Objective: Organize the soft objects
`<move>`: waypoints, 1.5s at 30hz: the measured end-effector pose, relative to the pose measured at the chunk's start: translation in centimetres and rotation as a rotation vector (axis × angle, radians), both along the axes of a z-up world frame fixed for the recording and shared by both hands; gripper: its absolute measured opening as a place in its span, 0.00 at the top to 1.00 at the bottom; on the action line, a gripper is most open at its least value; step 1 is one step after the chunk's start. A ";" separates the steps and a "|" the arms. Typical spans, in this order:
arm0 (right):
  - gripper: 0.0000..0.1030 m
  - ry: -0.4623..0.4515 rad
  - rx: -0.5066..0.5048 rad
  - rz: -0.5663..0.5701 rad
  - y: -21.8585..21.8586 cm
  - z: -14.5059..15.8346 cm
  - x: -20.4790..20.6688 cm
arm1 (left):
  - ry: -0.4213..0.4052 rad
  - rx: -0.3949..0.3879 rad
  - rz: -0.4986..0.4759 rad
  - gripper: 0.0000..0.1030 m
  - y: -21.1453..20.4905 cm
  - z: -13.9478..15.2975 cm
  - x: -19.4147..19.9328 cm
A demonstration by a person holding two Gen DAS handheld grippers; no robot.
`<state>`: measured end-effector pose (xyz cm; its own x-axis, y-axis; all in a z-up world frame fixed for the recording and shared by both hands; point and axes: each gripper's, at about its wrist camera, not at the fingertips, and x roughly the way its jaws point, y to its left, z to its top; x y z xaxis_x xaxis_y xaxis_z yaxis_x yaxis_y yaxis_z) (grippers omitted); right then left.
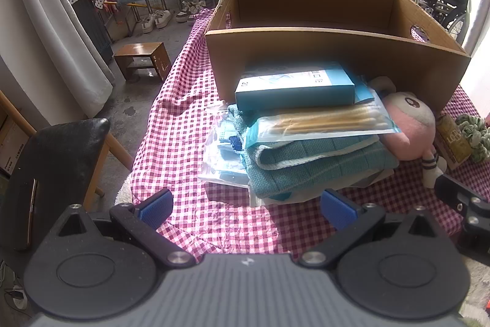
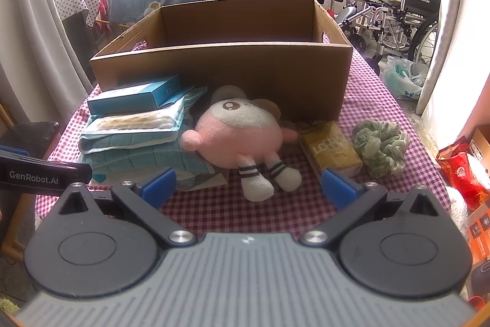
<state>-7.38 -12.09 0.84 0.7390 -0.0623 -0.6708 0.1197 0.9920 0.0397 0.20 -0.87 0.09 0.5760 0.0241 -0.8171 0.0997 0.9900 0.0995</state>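
So both grippers are spread wide and holding nothing: the left gripper hangs over the near edge of the table in front of the stack, and the right gripper sits just short of the plush's feet.

The soft stuff all lies in front of the cardboard box, which looks empty from what shows. The pink plush lies on its back mid-table, head touching the box wall. It should be light and squishy, so I'd pinch the fat belly or a leg, not the round head, which would probably pop out of the pads. The green scrunchie near the right edge is floppy and easy to grab anywhere.

The teal towel on the left is the tricky one: it's folded under a swab packet and a blue carton, so pulling it likely drags those along. The yellow packet sits between plush and scrunchie.
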 end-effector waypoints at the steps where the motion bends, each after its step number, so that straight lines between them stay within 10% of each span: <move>1: 0.01 0.000 0.000 0.000 0.0 0.0 0.0 | 0.000 0.000 0.000 0.00 0.0 0.0 0.0; 45: 0.01 0.023 0.000 -0.017 -0.4 -0.7 1.5 | 0.042 0.029 -0.010 0.00 -0.4 -0.9 1.4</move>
<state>-5.93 -12.44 0.10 0.7225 -0.0748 -0.6873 0.1376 0.9898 0.0369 1.56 -1.26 -0.82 0.5417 0.0429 -0.8395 0.1141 0.9857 0.1240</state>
